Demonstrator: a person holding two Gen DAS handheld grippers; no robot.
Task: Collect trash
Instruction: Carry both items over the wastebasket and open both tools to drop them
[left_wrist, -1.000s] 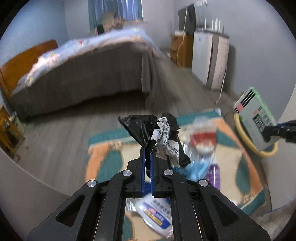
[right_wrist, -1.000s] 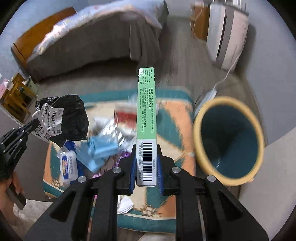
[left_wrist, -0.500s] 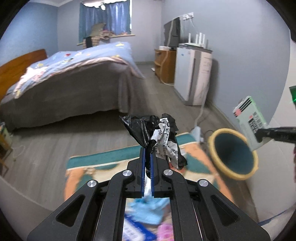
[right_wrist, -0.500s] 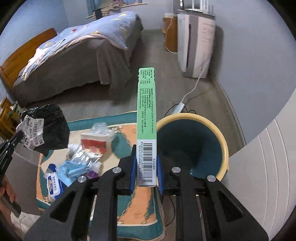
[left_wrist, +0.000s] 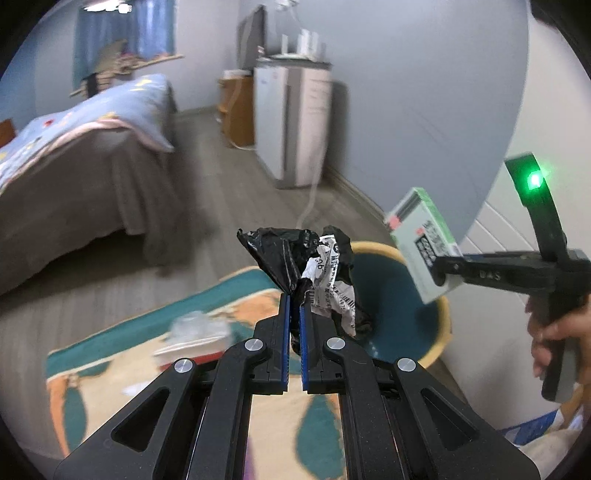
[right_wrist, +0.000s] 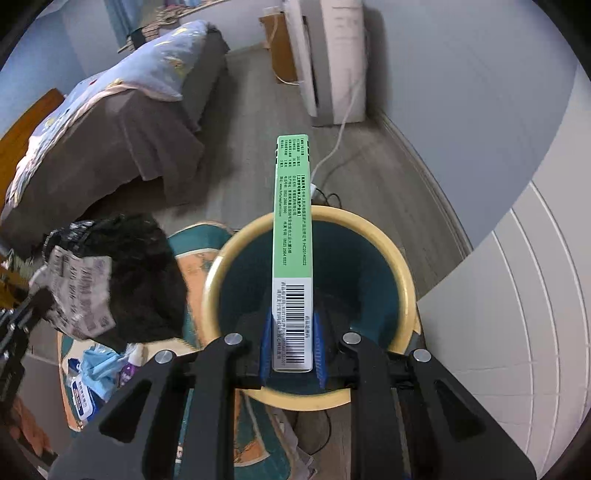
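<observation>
Your right gripper (right_wrist: 291, 349) fingers are clamping a flat green cardboard box (right_wrist: 292, 236) by its barcode end, holding it above the yellow-rimmed teal bin (right_wrist: 400, 266). Your left gripper (left_wrist: 294, 328) fingers are pinching a crumpled black plastic bag with a white printed label (left_wrist: 306, 269), just beside the bin, over the patterned rug (left_wrist: 122, 332).

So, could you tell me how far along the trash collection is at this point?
Nothing visibly lies in the bin yet. In hand: the right gripper holds a green box over its opening, and the left gripper clamps a crumpled black bag beside it. Left: dropping both, then the wrappers on the rug.
</observation>
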